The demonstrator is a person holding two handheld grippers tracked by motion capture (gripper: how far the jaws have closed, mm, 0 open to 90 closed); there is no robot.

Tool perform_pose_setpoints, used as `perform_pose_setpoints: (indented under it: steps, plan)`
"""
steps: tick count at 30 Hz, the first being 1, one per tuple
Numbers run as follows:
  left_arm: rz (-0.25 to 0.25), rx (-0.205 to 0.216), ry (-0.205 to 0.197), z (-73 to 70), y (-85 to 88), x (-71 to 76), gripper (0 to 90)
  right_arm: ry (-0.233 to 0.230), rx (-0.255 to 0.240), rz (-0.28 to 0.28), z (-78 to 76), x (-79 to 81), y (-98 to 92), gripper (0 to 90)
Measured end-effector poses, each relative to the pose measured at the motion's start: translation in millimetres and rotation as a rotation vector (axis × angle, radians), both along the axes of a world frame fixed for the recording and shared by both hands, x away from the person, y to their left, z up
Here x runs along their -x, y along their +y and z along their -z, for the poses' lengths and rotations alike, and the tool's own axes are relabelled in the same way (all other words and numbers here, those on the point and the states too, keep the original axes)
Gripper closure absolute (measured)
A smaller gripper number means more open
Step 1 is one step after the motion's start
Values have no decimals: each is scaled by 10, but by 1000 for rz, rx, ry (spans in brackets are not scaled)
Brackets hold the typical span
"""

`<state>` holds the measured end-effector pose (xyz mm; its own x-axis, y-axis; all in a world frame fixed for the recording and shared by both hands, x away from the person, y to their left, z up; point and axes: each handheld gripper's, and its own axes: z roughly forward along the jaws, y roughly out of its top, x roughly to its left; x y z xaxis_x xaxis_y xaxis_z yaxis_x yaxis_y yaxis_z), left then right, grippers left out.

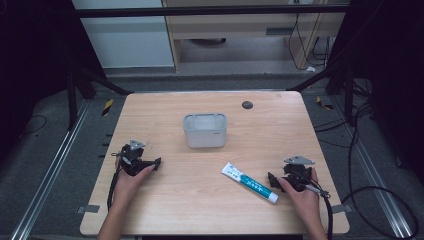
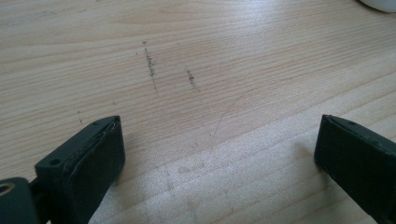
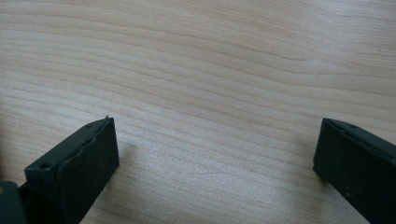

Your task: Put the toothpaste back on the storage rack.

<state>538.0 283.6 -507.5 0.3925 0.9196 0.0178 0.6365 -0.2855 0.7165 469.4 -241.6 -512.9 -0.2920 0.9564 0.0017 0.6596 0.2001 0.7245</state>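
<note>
A white and teal toothpaste tube (image 1: 249, 183) lies flat on the wooden table (image 1: 165, 210), slanting toward the front right. Behind it, near the table's middle, stands a translucent white tub (image 1: 204, 130). My left gripper (image 1: 156, 163) rests on the table at the front left, held in a hand, its tips pointing right; in the left gripper view it (image 2: 217, 149) is open with only bare wood between its jaws. My right gripper (image 1: 272, 179) sits at the front right, just right of the tube's cap end; in the right gripper view it (image 3: 215, 154) is open over bare wood.
A small dark round hole (image 1: 247, 104) marks the table's far right part. Faint pencil-like marks (image 2: 150, 65) show on the wood ahead of the left gripper. Black cables (image 1: 370, 190) lie on the floor to the right, and metal frame legs stand behind the table.
</note>
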Motion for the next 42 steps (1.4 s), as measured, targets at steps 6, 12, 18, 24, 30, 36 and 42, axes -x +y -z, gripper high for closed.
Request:
perform_pose_setpoints:
  steps: [6,12,18,24,30,36,42]
  plan:
    - [0,-2,1,-1,0,3,11,3,-9,-27,-31,13,-18,60]
    - [-1,-2,1,-1,1,12,11,-2,40,-133,-377,118,61,142]
    - [1,-5,3,-3,4,13,11,30,98,-291,-667,204,323,238]
    - [2,-5,3,-3,4,12,11,84,76,-421,-814,158,620,348]
    - [3,-6,3,-4,6,12,11,141,123,-505,-831,79,847,438]
    - [1,1,0,0,2,15,11,191,146,-540,-769,-38,1017,472]
    - [4,1,0,0,7,25,11,264,181,-544,-614,-133,1135,487]
